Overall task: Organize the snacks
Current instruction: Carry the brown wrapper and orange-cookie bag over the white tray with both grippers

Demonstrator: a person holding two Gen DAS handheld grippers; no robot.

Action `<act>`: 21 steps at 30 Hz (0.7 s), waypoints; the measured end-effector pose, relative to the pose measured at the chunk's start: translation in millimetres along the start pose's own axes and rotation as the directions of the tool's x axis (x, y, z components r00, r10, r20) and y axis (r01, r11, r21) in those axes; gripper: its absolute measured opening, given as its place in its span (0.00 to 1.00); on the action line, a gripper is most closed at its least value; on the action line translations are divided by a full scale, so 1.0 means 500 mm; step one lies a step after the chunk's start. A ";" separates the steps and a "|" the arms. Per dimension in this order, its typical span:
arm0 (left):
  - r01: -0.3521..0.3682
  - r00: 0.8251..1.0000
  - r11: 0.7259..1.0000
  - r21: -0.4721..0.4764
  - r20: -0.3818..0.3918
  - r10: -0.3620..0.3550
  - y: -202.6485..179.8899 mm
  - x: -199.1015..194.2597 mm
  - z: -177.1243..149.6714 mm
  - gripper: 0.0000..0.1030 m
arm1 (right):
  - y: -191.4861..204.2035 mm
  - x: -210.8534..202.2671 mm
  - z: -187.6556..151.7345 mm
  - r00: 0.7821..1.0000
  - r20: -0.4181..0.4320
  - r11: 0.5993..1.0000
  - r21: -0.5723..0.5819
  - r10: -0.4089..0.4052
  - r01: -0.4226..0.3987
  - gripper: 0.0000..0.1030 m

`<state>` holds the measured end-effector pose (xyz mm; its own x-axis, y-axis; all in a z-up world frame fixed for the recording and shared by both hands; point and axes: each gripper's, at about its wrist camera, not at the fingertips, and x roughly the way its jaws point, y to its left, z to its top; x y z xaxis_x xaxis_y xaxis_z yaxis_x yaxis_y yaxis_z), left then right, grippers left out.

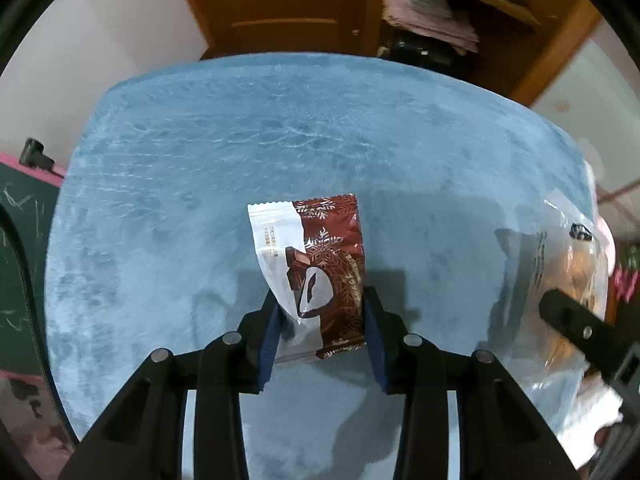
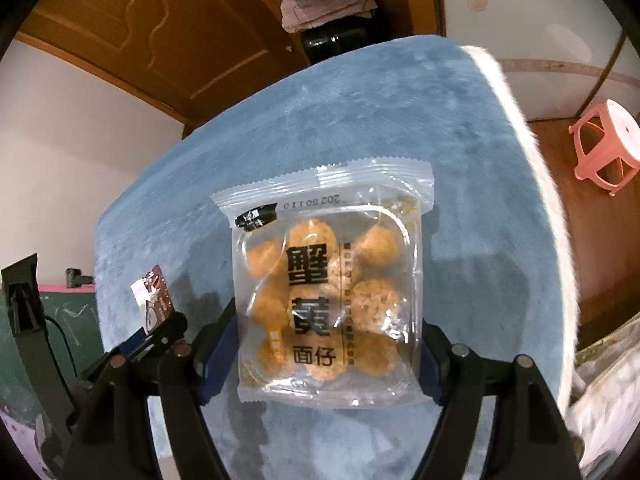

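My left gripper is shut on a brown-and-white chocolate snack packet and holds it above the blue fuzzy table cover. My right gripper is shut on a clear packet of orange round snacks with black characters, also held above the cover. The clear packet shows at the right edge of the left wrist view. The chocolate packet and left gripper show at the lower left of the right wrist view.
A wooden wardrobe with folded pink cloths stands behind the table. A pink plastic stool stands on the floor at the right. A green board with pink edge is at the left.
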<state>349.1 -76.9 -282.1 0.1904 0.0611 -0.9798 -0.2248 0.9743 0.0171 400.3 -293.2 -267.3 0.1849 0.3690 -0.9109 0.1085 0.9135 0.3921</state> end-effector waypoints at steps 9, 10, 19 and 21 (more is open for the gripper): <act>0.079 0.989 0.988 0.135 0.112 -0.095 0.121 -0.282 -0.141 0.36 | 0.040 -0.218 -0.191 0.986 0.142 0.996 -0.038 0.082 -0.077 0.73; 0.081 0.987 0.986 0.143 0.128 -0.100 0.136 -0.315 -0.162 0.36 | 0.047 -0.241 -0.214 0.983 0.158 0.995 -0.045 0.095 -0.089 0.73; 0.115 0.956 0.970 0.214 0.242 -0.166 0.220 -0.528 -0.354 0.36 | 0.106 -0.415 -0.446 0.953 0.261 0.983 -0.142 0.152 -0.118 0.73; 0.109 0.949 0.967 0.231 0.266 -0.171 0.229 -0.552 -0.402 0.36 | 0.116 -0.431 -0.486 0.952 0.265 0.981 -0.159 0.153 -0.113 0.73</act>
<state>78.7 -25.7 -49.6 0.4734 -0.0508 -0.8794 0.0239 0.9987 -0.0448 129.4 -278.2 -79.7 0.4514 0.4456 -0.7731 -0.0700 0.8814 0.4672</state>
